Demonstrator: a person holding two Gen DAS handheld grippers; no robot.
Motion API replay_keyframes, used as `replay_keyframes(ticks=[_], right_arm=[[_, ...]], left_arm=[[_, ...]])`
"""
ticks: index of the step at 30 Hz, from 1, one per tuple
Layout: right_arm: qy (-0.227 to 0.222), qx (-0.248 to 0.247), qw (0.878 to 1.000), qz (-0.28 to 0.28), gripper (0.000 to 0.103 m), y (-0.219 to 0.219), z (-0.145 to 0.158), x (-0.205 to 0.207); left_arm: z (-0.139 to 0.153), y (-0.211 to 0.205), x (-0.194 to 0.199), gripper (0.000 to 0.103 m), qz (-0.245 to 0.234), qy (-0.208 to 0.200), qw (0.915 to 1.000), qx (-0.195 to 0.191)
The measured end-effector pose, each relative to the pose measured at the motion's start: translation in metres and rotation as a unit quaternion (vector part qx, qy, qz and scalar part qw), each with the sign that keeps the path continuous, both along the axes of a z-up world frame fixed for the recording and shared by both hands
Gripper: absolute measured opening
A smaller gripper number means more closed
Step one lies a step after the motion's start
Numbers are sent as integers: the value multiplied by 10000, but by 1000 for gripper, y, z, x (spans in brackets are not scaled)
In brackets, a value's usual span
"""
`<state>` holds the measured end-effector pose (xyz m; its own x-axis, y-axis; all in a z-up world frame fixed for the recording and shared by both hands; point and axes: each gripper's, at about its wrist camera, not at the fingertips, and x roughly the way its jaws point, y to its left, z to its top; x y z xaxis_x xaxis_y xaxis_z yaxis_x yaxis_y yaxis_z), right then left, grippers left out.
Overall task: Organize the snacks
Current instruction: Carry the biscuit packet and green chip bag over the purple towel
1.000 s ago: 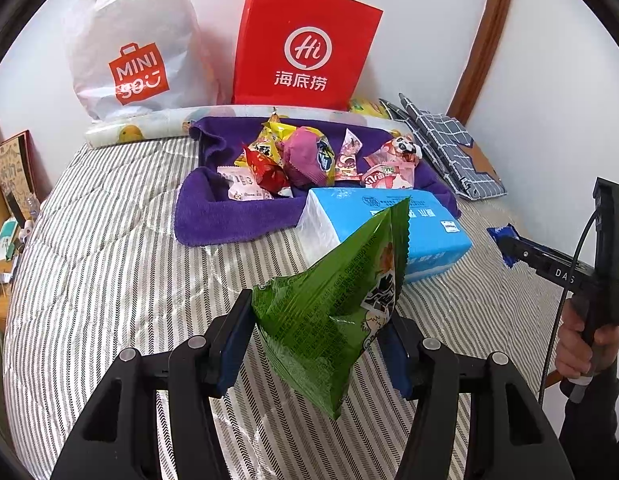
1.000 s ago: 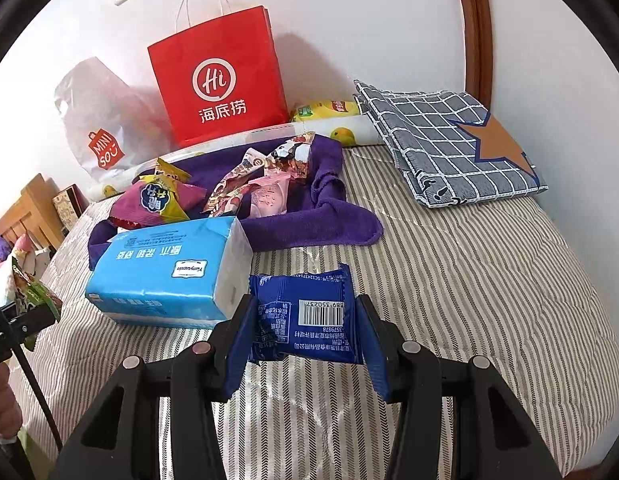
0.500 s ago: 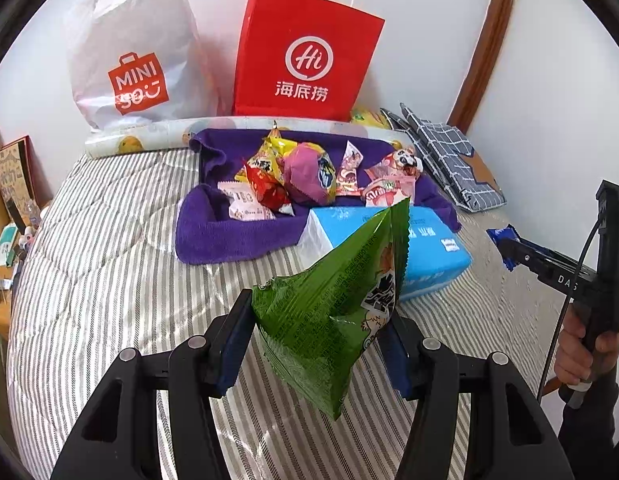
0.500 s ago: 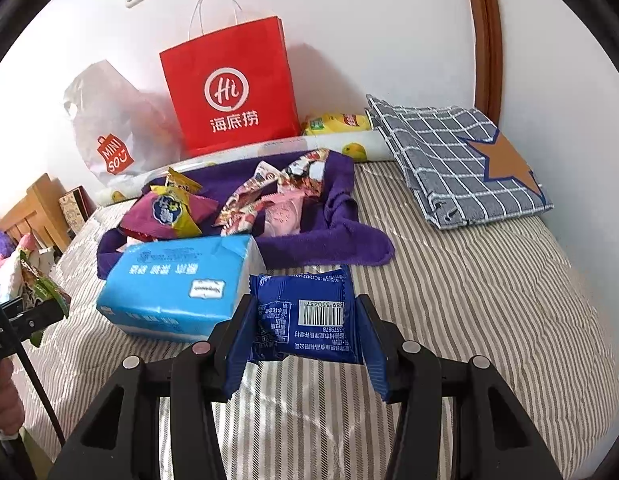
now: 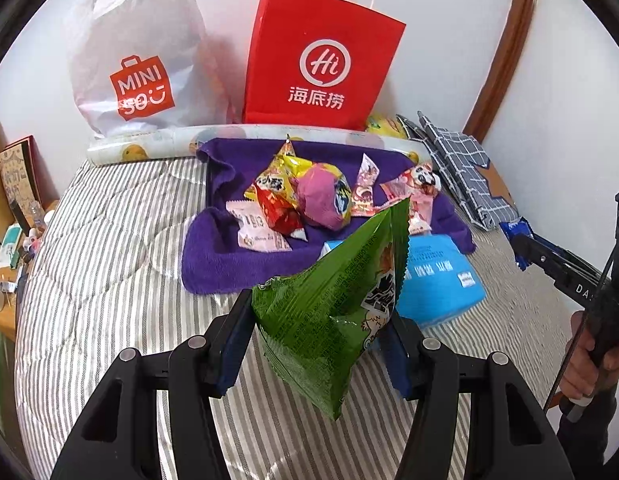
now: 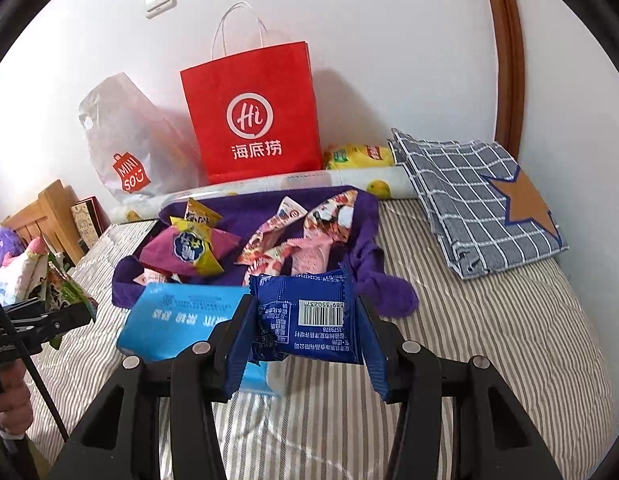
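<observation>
My left gripper [image 5: 317, 320] is shut on a green snack bag [image 5: 333, 304], held tilted above the striped bed. My right gripper [image 6: 305, 320] is shut on a dark blue snack packet [image 6: 309, 316] with its barcode facing me. Ahead of both lies a purple towel [image 5: 213, 256] holding several snack packets [image 5: 321, 200]. A blue tissue pack [image 5: 437, 280] lies in front of the towel. The right gripper also shows at the right edge of the left wrist view, with the blue packet [image 5: 515, 230] in it. The left gripper [image 6: 61, 312] appears at the left of the right wrist view.
A red paper bag [image 5: 321, 60] and a white plastic bag [image 5: 137, 60] stand against the wall behind the towel. Folded checked cloth with a star [image 6: 477, 200] lies at the right, a yellow packet [image 6: 357, 156] beside it. A bedside shelf with small items [image 5: 13, 236] is at the left.
Both grippers have risen and moved forward a little toward the towel with their packets still held. The tissue pack now sits lower and closer in both views.
</observation>
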<state>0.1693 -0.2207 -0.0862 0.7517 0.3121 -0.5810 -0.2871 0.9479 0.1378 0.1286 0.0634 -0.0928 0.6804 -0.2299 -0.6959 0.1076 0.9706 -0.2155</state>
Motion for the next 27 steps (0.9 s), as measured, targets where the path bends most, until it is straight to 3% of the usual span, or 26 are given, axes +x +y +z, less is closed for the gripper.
replay_keyframes(ticks=[27], right_arm=[[-244, -59, 9991, 339, 47, 43, 28, 63]], left_arm=[[44, 23, 73, 58, 270, -35, 9996, -86]])
